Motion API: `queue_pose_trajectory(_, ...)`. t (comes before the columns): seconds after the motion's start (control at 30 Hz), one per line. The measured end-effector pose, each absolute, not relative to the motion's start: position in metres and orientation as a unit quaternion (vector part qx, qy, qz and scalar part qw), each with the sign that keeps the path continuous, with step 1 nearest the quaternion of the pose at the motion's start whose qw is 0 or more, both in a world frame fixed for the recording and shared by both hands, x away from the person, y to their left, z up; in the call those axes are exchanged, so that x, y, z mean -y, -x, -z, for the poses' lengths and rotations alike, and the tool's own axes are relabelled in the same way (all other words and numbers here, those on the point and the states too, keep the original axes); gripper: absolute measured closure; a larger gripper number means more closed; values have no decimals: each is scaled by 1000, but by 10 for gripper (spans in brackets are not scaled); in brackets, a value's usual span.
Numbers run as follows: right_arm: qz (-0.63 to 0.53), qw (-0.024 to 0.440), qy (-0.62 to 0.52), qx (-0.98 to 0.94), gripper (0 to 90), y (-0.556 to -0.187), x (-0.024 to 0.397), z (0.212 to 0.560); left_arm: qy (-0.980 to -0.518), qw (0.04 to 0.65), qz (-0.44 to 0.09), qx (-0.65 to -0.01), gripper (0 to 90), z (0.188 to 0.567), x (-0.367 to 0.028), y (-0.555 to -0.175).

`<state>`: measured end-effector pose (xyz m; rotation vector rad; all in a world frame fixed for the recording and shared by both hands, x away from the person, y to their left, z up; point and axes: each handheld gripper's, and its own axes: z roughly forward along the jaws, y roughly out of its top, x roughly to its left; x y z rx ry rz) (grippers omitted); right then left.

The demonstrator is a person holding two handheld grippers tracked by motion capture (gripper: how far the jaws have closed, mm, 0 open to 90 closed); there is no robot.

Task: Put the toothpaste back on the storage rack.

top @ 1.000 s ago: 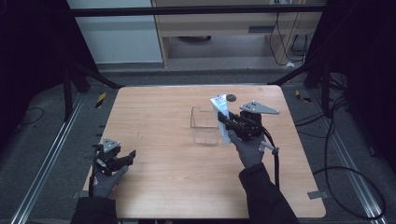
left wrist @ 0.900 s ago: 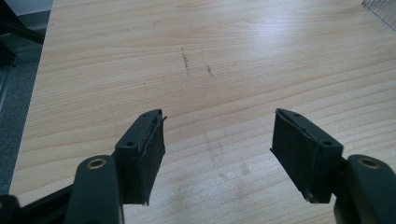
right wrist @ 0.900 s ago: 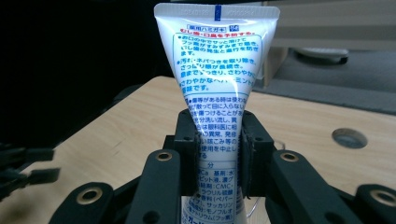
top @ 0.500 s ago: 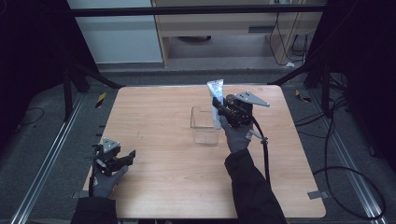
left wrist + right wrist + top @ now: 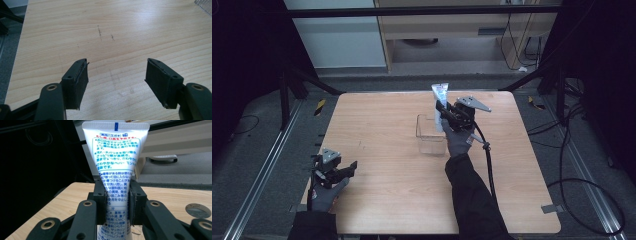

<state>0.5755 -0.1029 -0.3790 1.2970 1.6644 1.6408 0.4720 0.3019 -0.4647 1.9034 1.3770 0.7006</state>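
A white toothpaste tube (image 5: 440,94) with blue and red print stands upright, crimped end up, and my right gripper (image 5: 443,113) is shut on its lower half. In the right gripper view the tube (image 5: 116,157) rises between both pads (image 5: 100,202), its cap end hidden below the jaws. The tube hangs over the far right part of a clear plastic box (image 5: 430,136) on the wooden table (image 5: 382,125). My left gripper (image 5: 347,169) rests near the table's front left corner. Its jaws are open over bare wood in the left gripper view (image 5: 116,80), with nothing between them.
A grey round disc (image 5: 197,210) lies flat in the tabletop to the right of the held tube. The right gripper's cable (image 5: 486,160) trails back along the forearm. Black frame posts (image 5: 287,95) and floor cables (image 5: 582,165) surround the table.
My right gripper has carried the tube away from the person and slightly left, over the clear box, and the tube has turned more upright. The left gripper has stayed put.
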Motion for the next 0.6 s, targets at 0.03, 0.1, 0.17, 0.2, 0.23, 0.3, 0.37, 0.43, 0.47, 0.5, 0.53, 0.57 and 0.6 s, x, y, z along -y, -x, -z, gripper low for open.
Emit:
queue_pose_trajectory(0.03,-597,233,-472,-605,724,-577,102,380,-730,339,-269,-529,333,465,-302,-472)
queue_pose_trajectory(0.1,-598,234,-472,-604,723,-578,100,382,-730,339,-269,-529,333,465,-303,-472)
queue_pose_trajectory(0.17,-597,233,-474,-603,723,-580,99,384,-730,339,-269,-529,332,465,-303,-472)
queue_pose_trajectory(0.2,-598,233,-475,-602,723,-581,99,385,-730,339,-269,-529,333,465,-302,-472)
queue_pose_trajectory(0.23,-598,232,-476,-602,723,-582,98,386,-730,339,-269,-528,332,465,-302,-472)
queue_pose_trajectory(0.3,-597,231,-477,-603,723,-584,97,388,-731,339,-269,-528,332,465,-302,-472)
queue_pose_trajectory(0.37,-594,231,-478,-604,723,-585,96,391,-730,339,-269,-529,333,465,-302,-472)
queue_pose_trajectory(0.43,-592,230,-478,-607,723,-587,95,393,-730,339,-268,-529,333,465,-303,-472)
queue_pose_trajectory(0.47,-591,229,-480,-607,723,-587,94,394,-730,339,-268,-529,333,465,-303,-472)
queue_pose_trajectory(0.5,-589,230,-479,-608,722,-588,94,395,-730,339,-268,-529,333,465,-302,-472)
queue_pose_trajectory(0.53,-588,228,-482,-609,722,-588,93,396,-730,339,-268,-529,333,465,-302,-472)
queue_pose_trajectory(0.57,-586,229,-483,-609,722,-589,93,398,-730,339,-269,-529,332,465,-302,-472)
queue_pose_trajectory(0.6,-583,231,-482,-612,722,-589,92,399,-730,339,-269,-529,333,465,-302,-472)
